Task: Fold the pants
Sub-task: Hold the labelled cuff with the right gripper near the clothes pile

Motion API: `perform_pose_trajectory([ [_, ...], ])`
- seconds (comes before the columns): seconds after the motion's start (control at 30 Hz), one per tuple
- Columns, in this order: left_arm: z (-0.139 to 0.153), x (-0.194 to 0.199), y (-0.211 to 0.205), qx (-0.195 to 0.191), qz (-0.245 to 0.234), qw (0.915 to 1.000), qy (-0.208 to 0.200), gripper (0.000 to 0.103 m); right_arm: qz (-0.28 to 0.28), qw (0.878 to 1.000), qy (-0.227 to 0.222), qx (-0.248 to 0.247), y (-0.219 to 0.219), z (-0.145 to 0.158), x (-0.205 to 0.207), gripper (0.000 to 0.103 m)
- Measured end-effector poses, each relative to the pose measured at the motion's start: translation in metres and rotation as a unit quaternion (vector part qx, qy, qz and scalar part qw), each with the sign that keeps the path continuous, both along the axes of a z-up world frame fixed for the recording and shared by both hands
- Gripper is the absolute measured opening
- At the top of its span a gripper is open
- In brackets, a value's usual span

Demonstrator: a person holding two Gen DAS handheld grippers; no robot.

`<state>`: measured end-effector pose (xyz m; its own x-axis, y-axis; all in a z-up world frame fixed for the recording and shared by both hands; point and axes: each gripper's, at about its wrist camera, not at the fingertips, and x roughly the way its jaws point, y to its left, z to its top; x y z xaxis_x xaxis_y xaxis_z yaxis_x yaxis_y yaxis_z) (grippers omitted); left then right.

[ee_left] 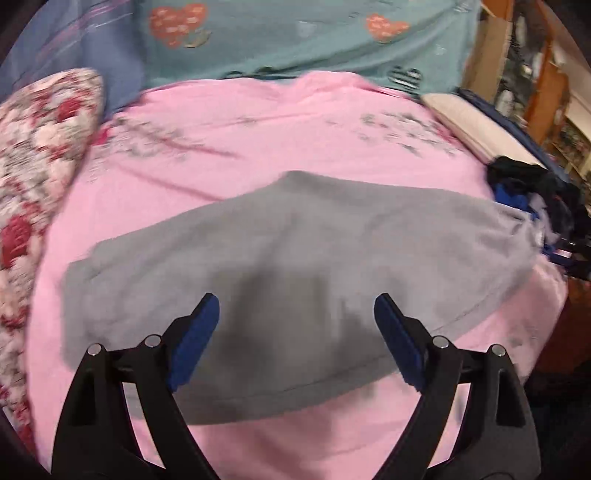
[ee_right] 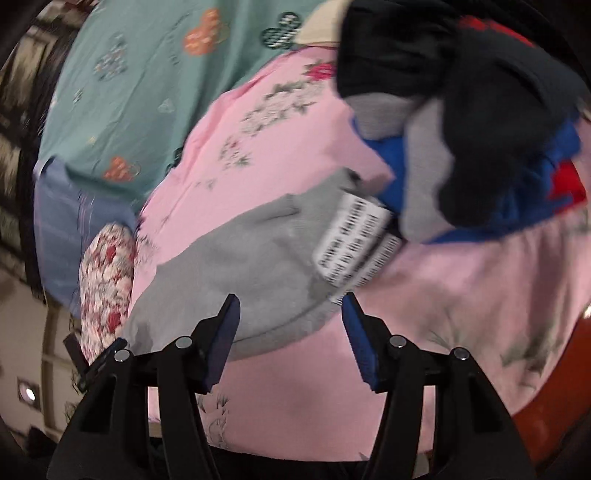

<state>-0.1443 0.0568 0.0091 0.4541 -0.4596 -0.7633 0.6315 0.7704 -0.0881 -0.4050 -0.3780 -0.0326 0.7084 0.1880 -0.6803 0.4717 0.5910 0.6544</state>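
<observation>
Grey pants point(ee_left: 295, 266) lie flat across the pink bedsheet point(ee_left: 258, 140), folded lengthwise. My left gripper point(ee_left: 296, 306) is open and empty, hovering above the pants' near edge. In the right wrist view the same grey pants point(ee_right: 243, 266) show with a white printed waistband label point(ee_right: 354, 240) at their right end. My right gripper point(ee_right: 290, 306) is open and empty above the pants' near edge, close to the waistband.
A pile of dark, blue, grey and red clothes point(ee_right: 480, 129) lies just right of the pants, also in the left view point(ee_left: 532, 195). A floral pillow point(ee_left: 40, 177) is at the left. A teal heart-print cover point(ee_left: 295, 33) lies behind. Shelves point(ee_left: 546, 74) stand at right.
</observation>
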Motion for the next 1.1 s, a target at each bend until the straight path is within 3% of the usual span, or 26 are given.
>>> perform_pose_trajectory([
  [0.13,-0.019,-0.018,-0.049,0.018,-0.065,0.9976,0.014,0.087,0.001,0.999,0.04,-0.014,0.002,-0.016,0.018,0.058],
  [0.27,-0.054,-0.017,-0.069,0.058,-0.072,0.9945,0.049,0.088,-0.018,0.998,0.053,0.0,-0.008,-0.029,0.02,0.058],
  [0.3,-0.057,-0.017,-0.068,0.05,-0.066,0.9955,0.047,0.09,-0.024,0.999,0.046,0.002,-0.011,-0.031,0.021,0.059],
  [0.43,-0.052,-0.011,-0.064,0.031,-0.064,0.9954,0.065,0.09,-0.039,0.999,0.021,0.009,-0.016,-0.033,0.024,0.068],
  [0.63,-0.038,-0.011,-0.071,-0.008,-0.073,0.9951,0.066,0.09,-0.035,0.999,-0.013,0.037,-0.007,-0.036,0.027,0.07],
  [0.77,-0.054,-0.009,-0.091,0.023,-0.068,0.9942,0.079,0.09,-0.038,0.999,-0.01,0.016,-0.004,-0.034,0.029,0.069],
  [0.87,-0.056,-0.019,-0.097,0.047,-0.068,0.9954,0.048,0.09,-0.038,0.999,-0.008,0.01,0.002,-0.033,0.036,0.07],
  [1.03,-0.044,-0.012,-0.092,0.001,-0.067,0.995,0.074,0.09,-0.024,1.0,-0.001,0.017,0.007,-0.032,0.028,0.069],
  [1.1,-0.046,-0.009,-0.098,0.003,-0.067,0.9946,0.079,0.09,-0.019,1.0,0.002,0.011,0.008,-0.031,0.026,0.068],
])
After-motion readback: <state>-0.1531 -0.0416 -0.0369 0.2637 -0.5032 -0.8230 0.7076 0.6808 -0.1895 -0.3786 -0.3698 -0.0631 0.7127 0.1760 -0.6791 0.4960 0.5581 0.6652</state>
